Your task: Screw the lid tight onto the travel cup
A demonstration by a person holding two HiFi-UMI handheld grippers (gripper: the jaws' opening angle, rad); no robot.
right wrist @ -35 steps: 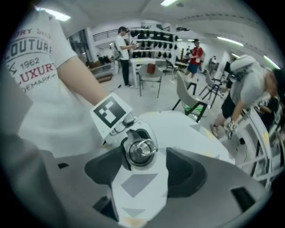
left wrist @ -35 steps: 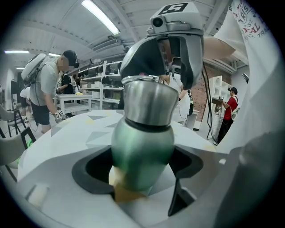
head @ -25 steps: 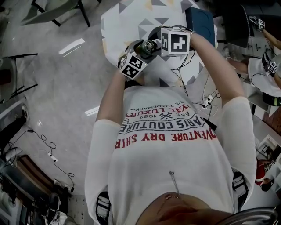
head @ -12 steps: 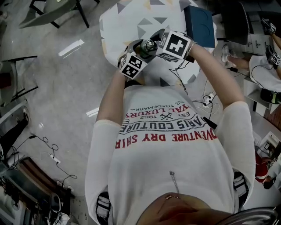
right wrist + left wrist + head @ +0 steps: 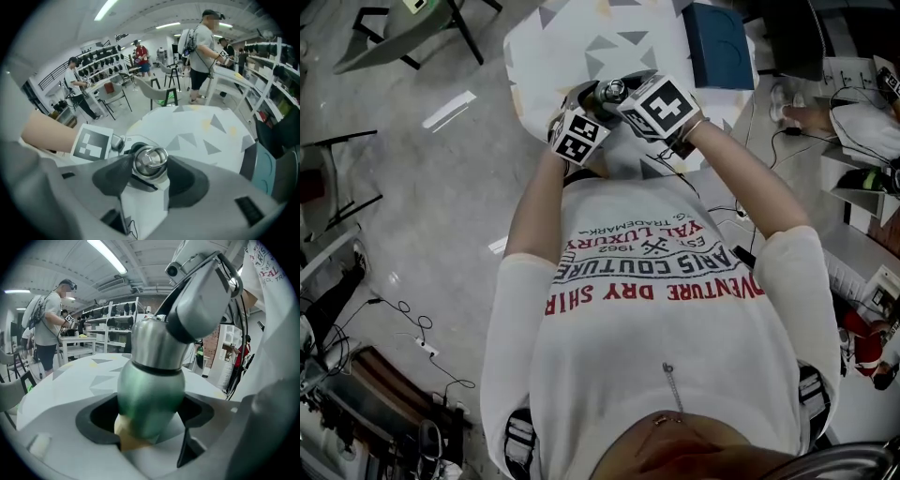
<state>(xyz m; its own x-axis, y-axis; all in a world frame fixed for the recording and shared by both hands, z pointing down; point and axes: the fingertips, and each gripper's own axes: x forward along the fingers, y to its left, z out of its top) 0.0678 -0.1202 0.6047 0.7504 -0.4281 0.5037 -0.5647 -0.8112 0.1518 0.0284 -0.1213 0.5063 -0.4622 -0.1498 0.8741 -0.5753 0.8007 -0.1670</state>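
Note:
A green travel cup (image 5: 150, 394) with a steel lid (image 5: 157, 345) is held up over the table. My left gripper (image 5: 147, 425) is shut on the cup's green body, its dark pads against both sides. My right gripper (image 5: 151, 165) comes from the opposite side and is shut on the steel lid (image 5: 150, 161), seen end-on with its ring. In the head view both marker cubes meet at the cup (image 5: 607, 91), the left gripper (image 5: 581, 127) on the left, the right gripper (image 5: 637, 98) on the right.
Below the cup is a white table with grey and yellow triangles (image 5: 581, 47). A blue box (image 5: 717, 42) lies at its far right. Chairs (image 5: 159, 91) and several people stand beyond; cables trail at the right (image 5: 741, 211).
The right gripper's marker cube has turned about the lid between the earlier frames and now. Both grippers and the cup sit slightly higher and further left in the head view.

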